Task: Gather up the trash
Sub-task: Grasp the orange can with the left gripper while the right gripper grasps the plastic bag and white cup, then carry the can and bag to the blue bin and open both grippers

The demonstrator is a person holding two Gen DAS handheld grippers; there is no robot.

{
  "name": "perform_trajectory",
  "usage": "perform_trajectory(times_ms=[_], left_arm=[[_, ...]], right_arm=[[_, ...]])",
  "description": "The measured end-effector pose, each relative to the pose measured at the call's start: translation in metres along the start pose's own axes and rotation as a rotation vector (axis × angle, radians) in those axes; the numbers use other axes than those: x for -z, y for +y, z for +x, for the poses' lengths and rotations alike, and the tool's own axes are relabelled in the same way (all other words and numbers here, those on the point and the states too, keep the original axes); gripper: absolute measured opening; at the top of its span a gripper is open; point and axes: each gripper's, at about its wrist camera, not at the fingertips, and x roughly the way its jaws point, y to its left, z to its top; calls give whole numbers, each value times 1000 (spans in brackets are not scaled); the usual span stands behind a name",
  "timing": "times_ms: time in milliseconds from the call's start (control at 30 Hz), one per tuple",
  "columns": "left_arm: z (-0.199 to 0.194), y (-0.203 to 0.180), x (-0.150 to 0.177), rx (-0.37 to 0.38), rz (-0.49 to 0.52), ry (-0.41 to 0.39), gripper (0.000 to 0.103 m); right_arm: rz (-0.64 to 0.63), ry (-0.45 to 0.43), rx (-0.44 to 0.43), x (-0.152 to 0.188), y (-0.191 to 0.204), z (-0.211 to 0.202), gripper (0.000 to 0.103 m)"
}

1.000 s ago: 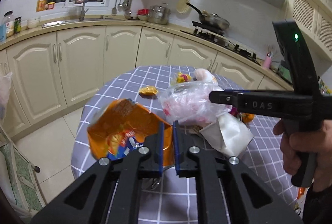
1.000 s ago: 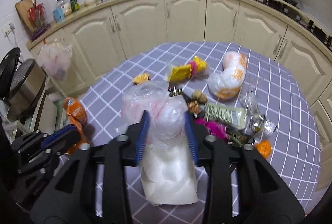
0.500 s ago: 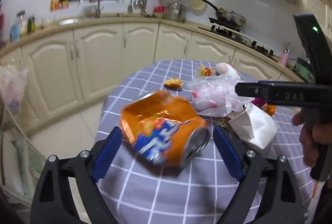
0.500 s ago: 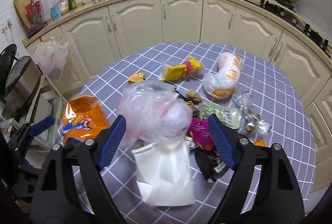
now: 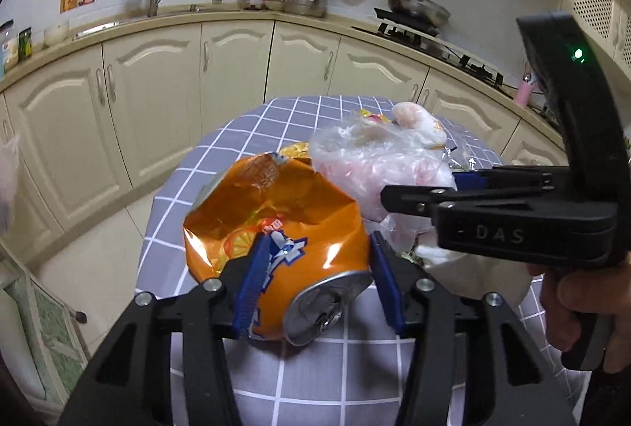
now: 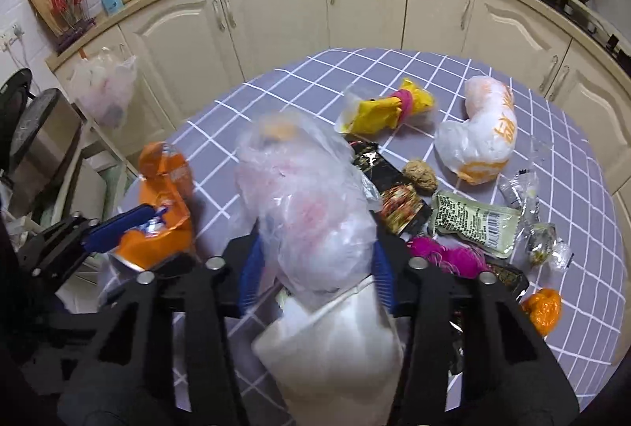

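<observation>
A crushed orange soda can lies at the near left edge of the round table; it also shows in the right wrist view. My left gripper is shut on the can, its blue pads against both sides. A crumpled clear plastic bag sits in the table's middle, above a white paper bag. My right gripper is shut on the plastic bag, which bulges between the pads; the bag also shows in the left wrist view.
The table has a grey checked cloth. Several more pieces of trash lie on it: a yellow wrapper, a white and orange bag, a green packet, a pink tuft. Cabinets ring the table; a hanging plastic bag is at left.
Both grippers opened wide half a second ago and have closed again: the left now on the can's sides, the right on the plastic bag. Both moved closer to the trash.
</observation>
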Motion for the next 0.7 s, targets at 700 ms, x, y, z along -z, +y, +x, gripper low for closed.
perform_trajectory(times_ms=[700], left_arm=[[-71, -42, -15, 150, 11, -198, 47]], right_arm=[[150, -319, -24, 28, -56, -141, 34]])
